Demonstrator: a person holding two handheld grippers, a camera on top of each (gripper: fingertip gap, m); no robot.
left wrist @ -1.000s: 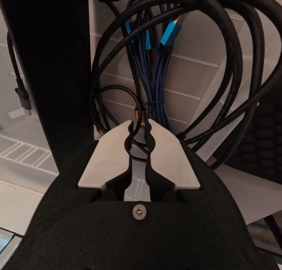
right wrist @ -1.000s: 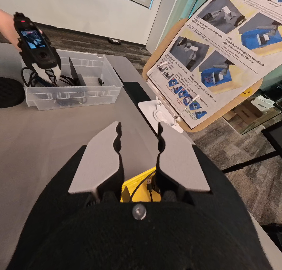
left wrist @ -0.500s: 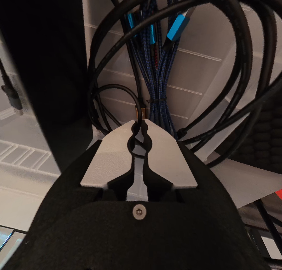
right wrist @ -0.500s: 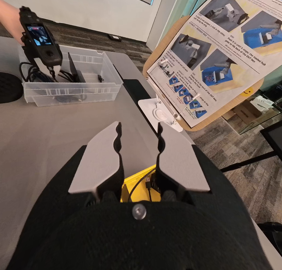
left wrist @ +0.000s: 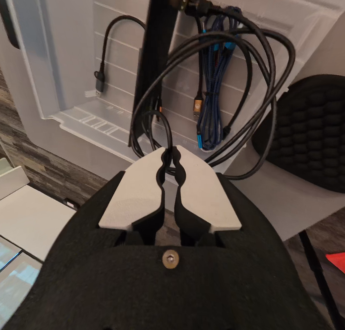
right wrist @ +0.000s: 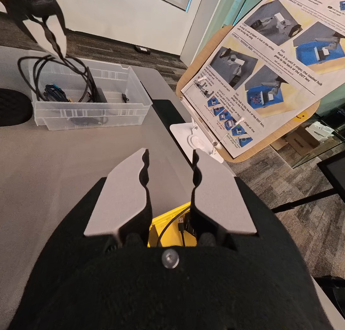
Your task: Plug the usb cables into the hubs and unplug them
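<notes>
My left gripper is shut on a thin black cable and holds it above a clear plastic bin. Thicker black cable loops hang from the grip into the bin. The right wrist view shows the left gripper raised at the top left, with the black cable trailing down into the clear bin. Blue braided cables and an orange plug lie in the bin. My right gripper is open and empty above a yellow bin that holds a USB plug.
A black divider splits the clear bin; a short cable with a grey plug lies in the other compartment. A black round pad sits left of the bin. An instruction board stands at the grey table's right edge. Across from one pair of fingers to the other is roughly 45 cm.
My left gripper has closed on the thin black cable and risen, pulling the cable loops up out of the clear bin. My right gripper has stayed open and nearly still.
</notes>
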